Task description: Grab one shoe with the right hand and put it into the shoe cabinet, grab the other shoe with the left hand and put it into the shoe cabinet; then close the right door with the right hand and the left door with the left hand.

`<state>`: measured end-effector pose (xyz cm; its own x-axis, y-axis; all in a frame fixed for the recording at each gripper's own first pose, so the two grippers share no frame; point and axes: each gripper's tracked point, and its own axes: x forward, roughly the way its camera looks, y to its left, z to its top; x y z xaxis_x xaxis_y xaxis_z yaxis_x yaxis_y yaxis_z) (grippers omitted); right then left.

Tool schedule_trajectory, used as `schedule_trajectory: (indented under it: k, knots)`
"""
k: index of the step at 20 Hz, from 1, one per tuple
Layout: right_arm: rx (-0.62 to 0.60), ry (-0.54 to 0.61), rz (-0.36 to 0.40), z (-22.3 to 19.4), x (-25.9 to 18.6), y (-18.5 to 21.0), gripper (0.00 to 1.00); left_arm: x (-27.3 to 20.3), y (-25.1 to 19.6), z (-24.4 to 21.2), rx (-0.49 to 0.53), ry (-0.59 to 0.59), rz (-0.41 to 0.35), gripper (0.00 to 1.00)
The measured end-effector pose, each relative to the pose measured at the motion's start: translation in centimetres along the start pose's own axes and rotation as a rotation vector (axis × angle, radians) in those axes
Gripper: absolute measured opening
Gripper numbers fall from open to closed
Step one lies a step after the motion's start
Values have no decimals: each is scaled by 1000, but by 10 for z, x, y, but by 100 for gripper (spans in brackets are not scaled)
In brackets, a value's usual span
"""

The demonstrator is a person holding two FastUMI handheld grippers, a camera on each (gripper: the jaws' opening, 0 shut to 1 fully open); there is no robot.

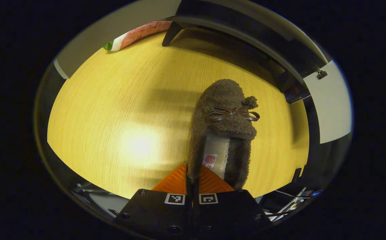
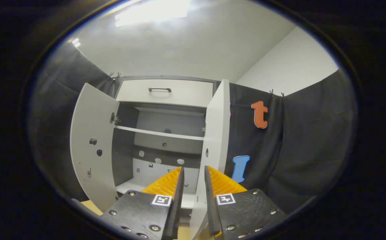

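Ahead of the right gripper [image 2: 193,176], whose jaws stand slightly apart on nothing, the shoe cabinet [image 2: 161,133] has both doors open and bare shelves. Left gripper [image 1: 192,173] jaws pinch the heel rim of the shoe [image 1: 224,130], lying on the worktop [image 1: 119,110], toe pointing straight away.

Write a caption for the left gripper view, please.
Left gripper pinching the heel rim of a fuzzy brown shoe on the wooden table.

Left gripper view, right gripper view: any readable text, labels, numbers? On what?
Nothing legible.
Tag inside shoe: red round stamp, too small to read.
Dark box beside cabinet door: red marks, blurred.
Square markers on left gripper, right gripper: coded patterns, no words.
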<state>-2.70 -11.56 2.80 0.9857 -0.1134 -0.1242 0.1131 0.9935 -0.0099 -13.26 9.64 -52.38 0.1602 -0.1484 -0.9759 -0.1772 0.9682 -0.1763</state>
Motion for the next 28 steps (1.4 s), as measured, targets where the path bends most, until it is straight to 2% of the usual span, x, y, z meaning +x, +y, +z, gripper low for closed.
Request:
schedule_trajectory:
  k: [4,10,18,22,23,28]
  knots:
    - [15,4,5,-4,4,3,34,-13,8,14,11,-86,-40,1]
    - [47,1,30,-8,7,11,34,-53,12,54,65,-307,-104,1]
    - [68,-17,15,-5,5,1,34,-58,23,70,107,-561,-230,1]
    - [68,-37,-6,1,2,-10,33,-56,21,72,113,-644,-262,3]
    - [68,-39,-13,1,3,-13,34,-58,22,72,116,-660,-267,1]
    - [77,-54,-25,3,0,-23,34,-56,22,72,108,-708,-287,1]
